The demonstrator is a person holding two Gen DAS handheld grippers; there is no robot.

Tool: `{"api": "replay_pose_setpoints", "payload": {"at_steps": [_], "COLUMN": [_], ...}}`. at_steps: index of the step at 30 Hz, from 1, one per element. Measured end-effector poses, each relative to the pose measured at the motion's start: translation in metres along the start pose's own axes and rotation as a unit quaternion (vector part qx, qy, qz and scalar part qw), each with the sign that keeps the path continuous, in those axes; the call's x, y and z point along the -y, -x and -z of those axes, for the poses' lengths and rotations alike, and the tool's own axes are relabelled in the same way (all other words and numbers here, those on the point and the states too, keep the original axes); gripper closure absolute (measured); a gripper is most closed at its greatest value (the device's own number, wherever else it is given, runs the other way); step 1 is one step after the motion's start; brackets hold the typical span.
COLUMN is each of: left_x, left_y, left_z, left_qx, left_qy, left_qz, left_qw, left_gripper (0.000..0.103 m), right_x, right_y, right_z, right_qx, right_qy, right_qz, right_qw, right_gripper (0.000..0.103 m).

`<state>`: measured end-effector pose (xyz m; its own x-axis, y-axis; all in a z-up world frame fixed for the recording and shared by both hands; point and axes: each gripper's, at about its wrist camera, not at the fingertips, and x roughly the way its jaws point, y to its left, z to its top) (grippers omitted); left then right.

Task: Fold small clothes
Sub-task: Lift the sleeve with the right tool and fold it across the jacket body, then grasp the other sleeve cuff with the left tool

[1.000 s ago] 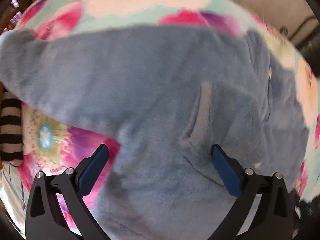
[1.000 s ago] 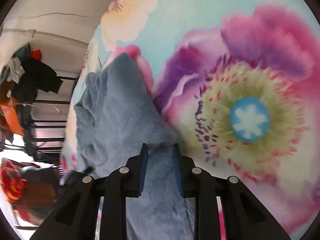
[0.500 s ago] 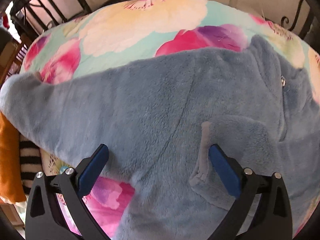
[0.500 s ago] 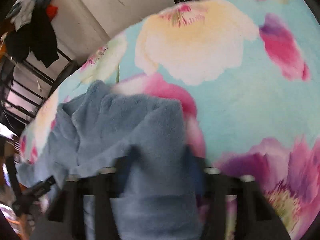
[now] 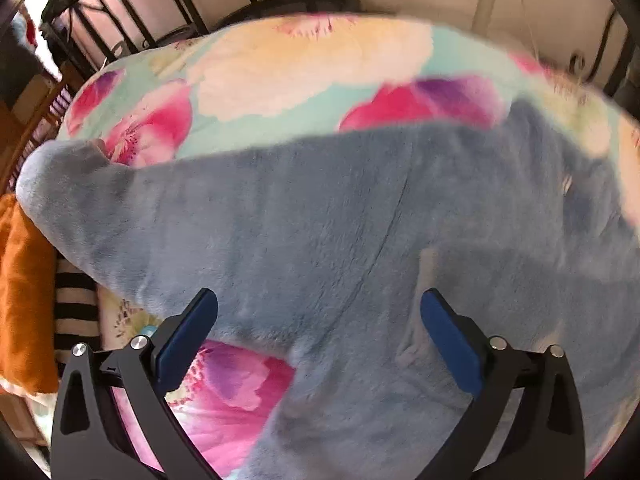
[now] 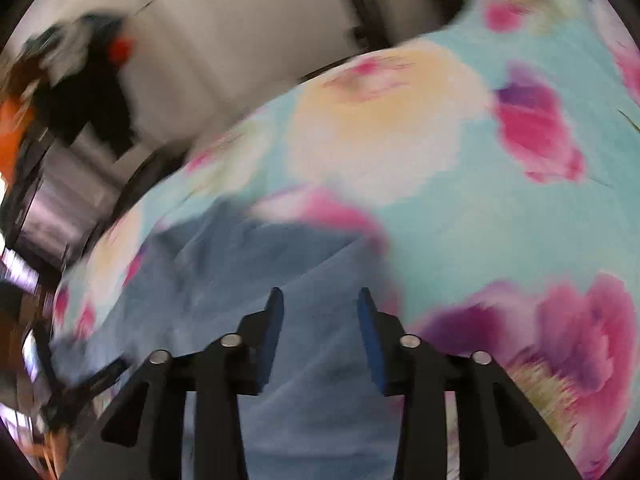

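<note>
Fleece garment (image 5: 320, 232): blue-grey plush top, spread across the middle of the left wrist view on a floral bedspread (image 5: 304, 64); one sleeve runs to the left edge of the frame, its cuff (image 5: 52, 168) near the bed's side.
Left claw (image 5: 318, 320): jaws wide apart, holding nothing, poised over the garment's lower body; left pad over pink print, right pad over fleece.
Right claw (image 6: 320, 312): jaws partly closed with blue fleece between them; the view is motion-blurred, so whether the pads truly pinch the cloth cannot be told.
Fold in hand (judged): a right-side portion is being carried over the body; the task looks early, the left sleeve lying unfolded.
Risk 1: thick pile may slip from the right claw if the grip is shallow, dropping the flap short of its line.
Risk 2: the soft bedspread gives no firm backing; a closing left claw could catch the bedding with the fleece.
Risk 3: pulling with nothing pinned may drag the whole garment and skew the fold.
Surroundings: orange cloth (image 5: 24, 288) and striped fabric (image 5: 76, 312) at lower left; black bed rails (image 5: 132, 12) at top.
</note>
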<state>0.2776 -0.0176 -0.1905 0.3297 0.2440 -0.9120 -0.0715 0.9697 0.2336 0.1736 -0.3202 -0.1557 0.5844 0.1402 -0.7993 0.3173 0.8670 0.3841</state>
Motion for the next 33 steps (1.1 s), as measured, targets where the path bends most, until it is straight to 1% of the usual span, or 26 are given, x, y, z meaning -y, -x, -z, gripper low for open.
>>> {"api": "replay_pose_setpoints", "payload": {"at_steps": [1, 2, 3, 4, 5, 6, 7, 9, 10, 11, 12, 13, 15, 16, 17, 20, 21, 22, 23, 24, 26, 28, 29, 31, 32, 33], "left_x": [0.001, 0.003, 0.002, 0.000, -0.004, -0.008, -0.015, -0.037, -0.047, -0.058, -0.072, -0.085, -0.118, -0.128, -0.143, -0.179, -0.191, -0.202, -0.207, -0.218, -0.231, -0.240, -0.249, -0.265, -0.275, -0.283], "left_y": [-0.007, -0.013, -0.013, -0.012, -0.009, -0.006, 0.000, 0.007, 0.006, 0.007, 0.007, 0.006, 0.009, 0.010, 0.011, 0.014, 0.014, 0.014, 0.015, 0.012, 0.014, 0.014, 0.011, 0.006, 0.002, 0.001], "left_z": [0.002, 0.008, 0.011, 0.012, 0.014, 0.013, 0.013, 0.016, 0.014, 0.014, 0.014, 0.014, 0.011, 0.010, 0.009, 0.001, -0.003, -0.010, -0.012, -0.019, -0.027, -0.033, -0.037, -0.041, -0.041, -0.040], "left_qx": [-0.013, -0.017, -0.013, -0.014, -0.022, -0.028, -0.028, -0.025, -0.026, -0.029, -0.033, -0.035, -0.035, -0.035, -0.034, -0.020, -0.012, -0.005, 0.001, 0.008, 0.023, 0.028, 0.030, 0.030, 0.034, 0.038], "left_qy": [-0.015, -0.023, -0.020, -0.018, -0.019, -0.017, -0.011, 0.002, 0.007, 0.014, 0.025, 0.035, 0.068, 0.078, 0.091, 0.118, 0.127, 0.136, 0.144, 0.156, 0.191, 0.224, 0.245, 0.282, 0.308, 0.328], "left_qz": [-0.010, -0.021, -0.029, -0.034, -0.024, -0.016, -0.010, 0.001, 0.003, 0.005, 0.006, 0.007, 0.014, 0.018, 0.020, 0.012, 0.011, 0.014, 0.020, 0.031, 0.059, 0.081, 0.102, 0.129, 0.148, 0.160], "left_qw": [0.9998, 0.9994, 0.9993, 0.9992, 0.9993, 0.9994, 0.9995, 0.9997, 0.9996, 0.9995, 0.9991, 0.9988, 0.9969, 0.9962, 0.9951, 0.9927, 0.9917, 0.9906, 0.9894, 0.9872, 0.9796, 0.9709, 0.9638, 0.9502, 0.9391, 0.9301], "left_gripper": [0.004, 0.004, 0.004, 0.004, 0.004, 0.004, 0.004, 0.004, 0.004, 0.004, 0.004, 0.004, 0.004, 0.004, 0.004, 0.004, 0.004, 0.004, 0.004, 0.005, 0.005, 0.005, 0.005, 0.006, 0.007, 0.013], "right_x": [-0.007, -0.013, -0.017, -0.016, -0.014, -0.012, -0.015, -0.024, -0.031, -0.037, -0.040, -0.042, -0.035, -0.032, -0.028, -0.025, -0.024, -0.026, -0.026, -0.028, -0.031, -0.040, -0.045, -0.053, -0.052, -0.052], "right_y": [-0.003, -0.010, -0.017, -0.031, -0.040, -0.040, -0.033, -0.015, -0.005, 0.002, 0.004, -0.003, -0.024, -0.035, -0.038, -0.021, -0.010, 0.005, 0.017, 0.031, 0.050, 0.060, 0.061, 0.055, 0.055, 0.056], "right_z": [0.006, 0.014, 0.023, 0.035, 0.040, 0.043, 0.041, 0.037, 0.035, 0.035, 0.036, 0.042, 0.063, 0.068, 0.073, 0.069, 0.065, 0.059, 0.057, 0.057, 0.059, 0.061, 0.062, 0.061, 0.063, 0.065], "right_qx": [-0.012, -0.029, -0.049, -0.088, -0.109, -0.104, -0.087, -0.066, -0.051, -0.044, -0.049, -0.079, -0.159, -0.181, -0.186, -0.161, -0.149, -0.133, -0.124, -0.114, -0.101, -0.093, -0.092, -0.098, -0.102, -0.105], "right_qy": [0.014, 0.030, 0.044, 0.062, 0.074, 0.083, 0.093, 0.105, 0.111, 0.114, 0.114, 0.111, 0.103, 0.100, 0.098, 0.076, 0.059, 0.036, 0.020, 0.001, -0.013, -0.015, -0.014, -0.009, -0.008, -0.010], "right_qz": [0.000, 0.002, 0.011, 0.035, 0.045, 0.047, 0.053, 0.060, 0.054, 0.050, 0.049, 0.047, 0.055, 0.065, 0.072, 0.064, 0.048, 0.021, -0.001, -0.030, -0.063, -0.081, -0.085, -0.087, -0.086, -0.086], "right_qw": [1.000, 0.999, 0.998, 0.994, 0.990, 0.990, 0.990, 0.990, 0.991, 0.991, 0.991, 0.990, 0.980, 0.976, 0.975, 0.982, 0.986, 0.990, 0.992, 0.993, 0.993, 0.992, 0.992, 0.991, 0.991, 0.991], "right_gripper": [0.061, 0.058, 0.054, 0.054, 0.054, 0.056, 0.056, 0.052, 0.046, 0.031, 0.018, 0.015, 0.015, 0.015, 0.017, 0.020, 0.020, 0.020, 0.020, 0.020, 0.020, 0.020, 0.020, 0.020, 0.020, 0.020]}}
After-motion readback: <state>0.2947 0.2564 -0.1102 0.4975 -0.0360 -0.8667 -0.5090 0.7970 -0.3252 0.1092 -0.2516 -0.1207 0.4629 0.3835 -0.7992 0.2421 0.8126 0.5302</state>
